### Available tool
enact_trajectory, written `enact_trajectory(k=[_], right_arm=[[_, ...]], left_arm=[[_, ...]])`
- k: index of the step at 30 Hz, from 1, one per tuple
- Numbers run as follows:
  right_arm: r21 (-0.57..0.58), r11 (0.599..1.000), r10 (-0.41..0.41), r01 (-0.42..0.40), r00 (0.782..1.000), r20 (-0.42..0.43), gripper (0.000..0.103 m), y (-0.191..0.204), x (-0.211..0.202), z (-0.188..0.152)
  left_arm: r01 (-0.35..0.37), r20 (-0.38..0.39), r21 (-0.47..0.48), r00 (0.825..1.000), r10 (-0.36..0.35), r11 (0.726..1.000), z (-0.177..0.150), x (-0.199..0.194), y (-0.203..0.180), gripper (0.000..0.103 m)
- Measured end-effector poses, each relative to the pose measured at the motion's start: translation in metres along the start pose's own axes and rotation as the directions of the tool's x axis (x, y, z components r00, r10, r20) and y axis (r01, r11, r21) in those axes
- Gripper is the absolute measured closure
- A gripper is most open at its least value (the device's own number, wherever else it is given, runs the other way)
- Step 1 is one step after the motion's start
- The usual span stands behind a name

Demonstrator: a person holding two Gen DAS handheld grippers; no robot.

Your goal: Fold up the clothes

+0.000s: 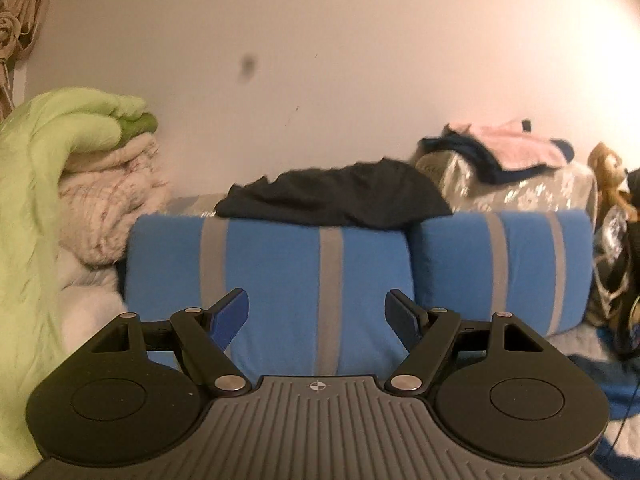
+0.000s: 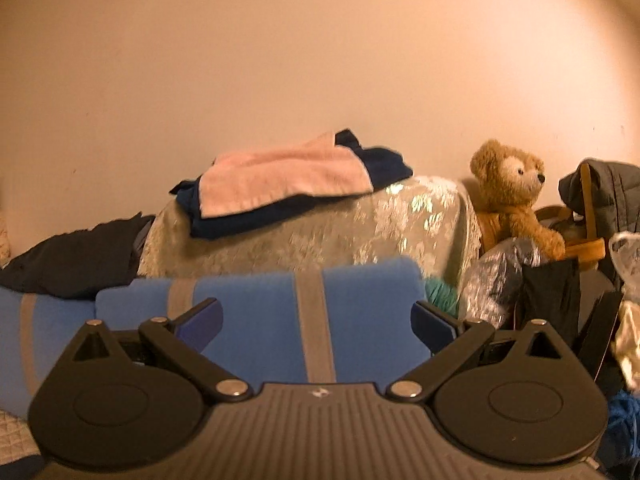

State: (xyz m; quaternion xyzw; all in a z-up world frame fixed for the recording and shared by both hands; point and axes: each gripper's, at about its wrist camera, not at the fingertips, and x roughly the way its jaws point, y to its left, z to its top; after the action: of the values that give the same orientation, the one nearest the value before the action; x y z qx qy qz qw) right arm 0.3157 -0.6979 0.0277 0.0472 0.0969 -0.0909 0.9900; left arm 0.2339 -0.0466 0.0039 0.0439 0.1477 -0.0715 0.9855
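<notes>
A black garment (image 1: 340, 196) lies crumpled on top of a blue pillow with grey stripes (image 1: 280, 272); it also shows at the left of the right wrist view (image 2: 76, 260). A pink towel (image 2: 288, 180) lies over a dark navy garment (image 2: 384, 164) on a silvery patterned cushion (image 2: 360, 232); the same pile shows in the left wrist view (image 1: 516, 148). My left gripper (image 1: 318, 316) is open and empty, short of the blue pillow. My right gripper (image 2: 316, 320) is open and empty, facing a second blue striped pillow (image 2: 352, 320).
A green quilt (image 1: 40, 168) and cream blankets (image 1: 116, 200) are piled at the left. A teddy bear (image 2: 516, 200), a basket (image 2: 580, 240), a dark jacket (image 2: 612, 188) and bags crowd the right. A plain wall stands behind everything.
</notes>
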Motion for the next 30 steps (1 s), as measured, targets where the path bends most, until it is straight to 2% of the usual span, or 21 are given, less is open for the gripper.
enact_trajectory(k=[3,5,8,11,14,19,24,30], right_arm=[[-0.052,0.999,-0.002,0.003,1.0,0.024,0.0,0.002,0.004,0.027],[-0.088,0.996,-0.004,0.008,0.999,0.04,0.0,0.005,0.004,0.044],[-0.16,0.987,0.027,-0.03,0.999,-0.018,0.0,0.013,0.015,0.052],[-0.229,0.966,0.095,-0.117,0.99,-0.106,0.0,0.026,0.031,0.03],[-0.196,0.953,0.188,-0.23,0.959,-0.21,0.0,0.035,0.054,-0.006],[-0.144,0.933,0.263,-0.329,0.899,-0.35,0.0,0.057,0.095,-0.076],[-0.144,0.9,0.314,-0.412,0.84,-0.442,0.0,0.084,0.122,-0.135],[-0.104,0.876,0.364,-0.471,0.787,-0.498,0.0,0.111,0.152,-0.185]], left_arm=[[0.03,0.015,-0.001,0.999,-0.03,1.0,0.015,0.006,-0.006,0.026],[0.045,-0.005,0.014,0.999,-0.045,0.999,0.016,0.017,-0.012,0.018],[0.073,-0.059,0.009,0.996,-0.072,0.997,0.001,0.043,-0.019,0.017],[0.124,-0.106,-0.043,0.986,-0.128,0.991,-0.03,0.075,-0.024,0.017],[0.147,-0.164,-0.081,0.974,-0.159,0.986,-0.067,0.109,-0.032,0.017],[0.166,-0.264,-0.079,0.947,-0.181,0.983,-0.113,0.157,-0.046,0.017],[0.175,-0.31,-0.126,0.928,-0.207,0.976,-0.14,0.192,-0.046,0.017],[0.177,-0.333,-0.211,0.912,-0.241,0.961,-0.166,0.228,-0.044,0.017]])
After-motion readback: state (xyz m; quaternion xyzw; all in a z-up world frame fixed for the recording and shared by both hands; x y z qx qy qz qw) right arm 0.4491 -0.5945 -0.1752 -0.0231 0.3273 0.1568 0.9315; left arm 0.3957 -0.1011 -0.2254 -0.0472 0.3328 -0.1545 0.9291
